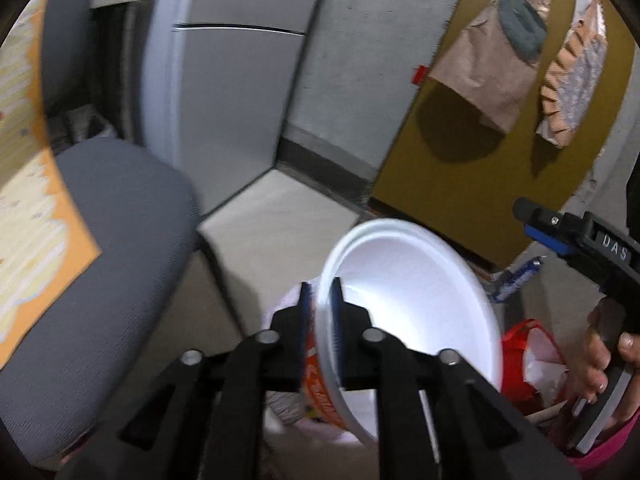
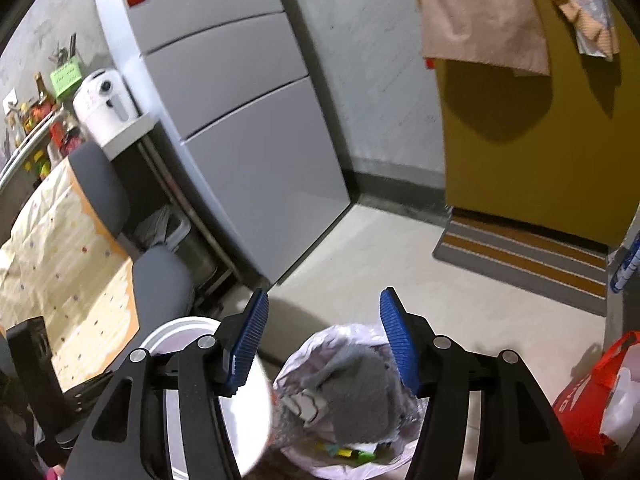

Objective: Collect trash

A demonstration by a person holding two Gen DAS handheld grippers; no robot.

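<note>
The left gripper (image 1: 323, 304) straddles the rim of the white foam noodle bowl with orange printed wall (image 1: 404, 300) above the translucent trash bag (image 2: 344, 392); released off-centre, it may miss. The right gripper (image 2: 324, 340) gapes empty

Each gripper had black linkage arms joined by round silver pivot screws. The left gripper (image 1: 320, 300) and right gripper (image 2: 324, 336) carried blue ribbed finger pads (image 2: 394, 340). The right unit's body bore white "DAS" lettering. A pink sleeve (image 1: 612, 444) was worn.
</note>
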